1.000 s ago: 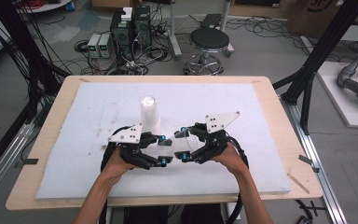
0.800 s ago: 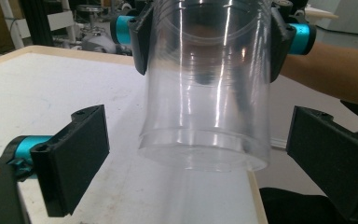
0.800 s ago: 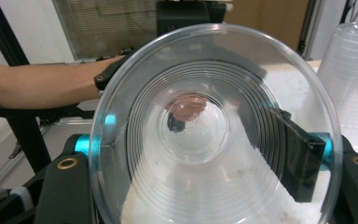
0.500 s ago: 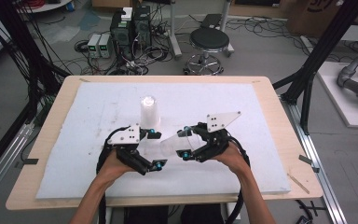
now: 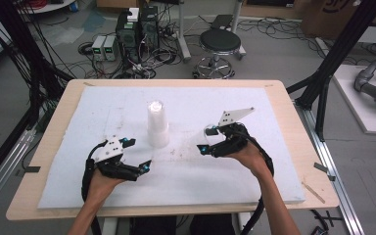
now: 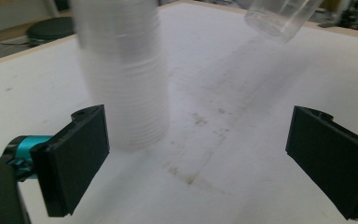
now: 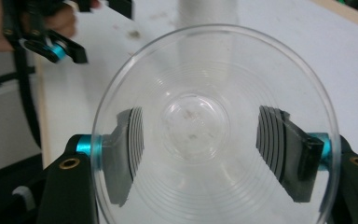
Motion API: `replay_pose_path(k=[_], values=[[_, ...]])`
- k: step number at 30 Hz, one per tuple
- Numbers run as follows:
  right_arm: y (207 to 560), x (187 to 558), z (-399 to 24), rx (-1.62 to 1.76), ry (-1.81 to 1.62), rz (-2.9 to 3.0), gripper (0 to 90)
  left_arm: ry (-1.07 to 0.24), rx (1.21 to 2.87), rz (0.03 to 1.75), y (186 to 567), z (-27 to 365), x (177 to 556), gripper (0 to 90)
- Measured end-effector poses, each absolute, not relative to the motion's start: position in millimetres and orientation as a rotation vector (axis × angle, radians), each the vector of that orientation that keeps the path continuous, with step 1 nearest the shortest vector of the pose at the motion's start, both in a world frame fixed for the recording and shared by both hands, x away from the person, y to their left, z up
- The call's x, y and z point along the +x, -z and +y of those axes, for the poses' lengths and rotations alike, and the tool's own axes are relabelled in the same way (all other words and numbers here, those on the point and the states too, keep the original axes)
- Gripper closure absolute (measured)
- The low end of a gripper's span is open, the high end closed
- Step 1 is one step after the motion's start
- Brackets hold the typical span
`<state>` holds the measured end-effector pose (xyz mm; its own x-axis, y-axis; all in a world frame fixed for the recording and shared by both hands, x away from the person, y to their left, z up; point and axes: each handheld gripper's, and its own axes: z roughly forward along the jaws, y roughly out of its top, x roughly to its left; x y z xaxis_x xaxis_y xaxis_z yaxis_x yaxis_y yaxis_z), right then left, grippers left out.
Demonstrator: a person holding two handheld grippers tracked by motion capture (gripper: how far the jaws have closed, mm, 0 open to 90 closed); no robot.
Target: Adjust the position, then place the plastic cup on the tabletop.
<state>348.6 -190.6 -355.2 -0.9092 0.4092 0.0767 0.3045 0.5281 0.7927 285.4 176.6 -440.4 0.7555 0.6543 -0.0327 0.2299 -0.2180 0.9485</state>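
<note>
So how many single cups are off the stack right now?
1: a clear cup held in the right gripper, right of the stack on the table. The left gripper is open and empty. How many cups the stack holds can't be told.

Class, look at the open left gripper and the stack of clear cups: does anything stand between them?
Nothing visible does. The left gripper is open, and only bare white mat lies between it and the stack of cups. The right gripper holds a single cup off to the side.

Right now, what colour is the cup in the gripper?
No colour: the cup is clear plastic with faint rings, best seen in the right gripper view.
</note>
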Motion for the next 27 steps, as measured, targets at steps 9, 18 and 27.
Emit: replay_pose_path(k=[9,18,27], values=[[351,359,-192,0.778,-1.089,2.647,32.5,-0.553,1.703,0.824,455,190,279,6.0],[347,363,-190,0.847,-1.030,2.644,32.8,-0.518,1.706,0.887,466,196,281,6.0],[346,364,-190,0.862,-1.017,2.640,32.8,-0.504,1.702,0.891,465,199,283,6.0]])
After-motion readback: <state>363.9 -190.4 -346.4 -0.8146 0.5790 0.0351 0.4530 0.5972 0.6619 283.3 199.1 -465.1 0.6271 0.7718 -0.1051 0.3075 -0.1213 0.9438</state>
